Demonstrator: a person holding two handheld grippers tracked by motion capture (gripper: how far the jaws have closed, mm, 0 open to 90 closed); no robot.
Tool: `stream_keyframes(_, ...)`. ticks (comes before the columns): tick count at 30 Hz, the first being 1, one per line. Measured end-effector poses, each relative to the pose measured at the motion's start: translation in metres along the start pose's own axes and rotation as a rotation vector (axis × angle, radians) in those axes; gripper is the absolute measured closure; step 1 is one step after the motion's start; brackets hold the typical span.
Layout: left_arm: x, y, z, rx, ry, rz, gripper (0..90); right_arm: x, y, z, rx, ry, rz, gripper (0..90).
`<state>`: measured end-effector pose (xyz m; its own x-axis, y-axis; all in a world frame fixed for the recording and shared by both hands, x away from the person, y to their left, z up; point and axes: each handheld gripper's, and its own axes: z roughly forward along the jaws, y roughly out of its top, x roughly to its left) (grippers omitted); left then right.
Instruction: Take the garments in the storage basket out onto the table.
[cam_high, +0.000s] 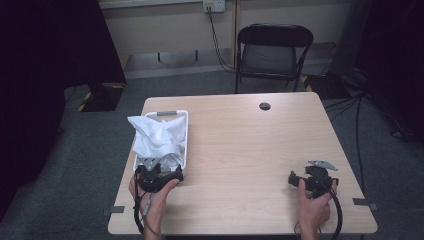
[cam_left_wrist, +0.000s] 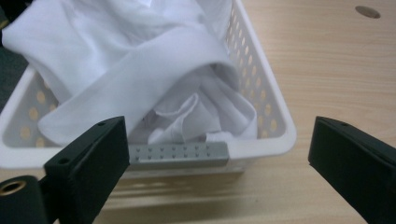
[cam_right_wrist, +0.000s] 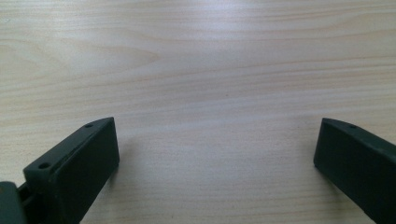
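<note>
White cloth is the thing to watch, a big crumpled heap piled up in the basket and spilling out over its far-left corner. Start with the biggest item, though: the wooden table, pale grain, with a small dark round cap near its far edge. Beyond it, a black folding chair stands on the grey carpet, facing the table.

Next in size, that white basket with perforated walls, sitting on the table's left half, its long side running away from the person. From the left gripper view you can see the cloth folded in broad bands inside, and a grey handle set into the near rim.

Now the tools. The left gripper is held in the left hand right at the basket's near end; its jaws stand wide apart in the left gripper view, framing the near rim with nothing between them. I can't tell whether they touch the basket.

Over on the right, well apart from the basket, the right gripper sits in the right hand low over bare wood. Its jaws are spread wide too, gripping nothing, just tabletop between them. A grey three-cornered plate rides on top.
</note>
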<state>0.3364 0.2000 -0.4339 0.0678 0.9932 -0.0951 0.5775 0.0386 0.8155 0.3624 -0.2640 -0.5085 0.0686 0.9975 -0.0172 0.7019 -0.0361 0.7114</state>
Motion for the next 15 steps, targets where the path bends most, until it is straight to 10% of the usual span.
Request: stream_keyframes(15,0.001,0.021,0.012,-0.032,-0.03,-0.008,2.7,0.0,0.0,0.0,0.0,0.0,0.0,0.0)
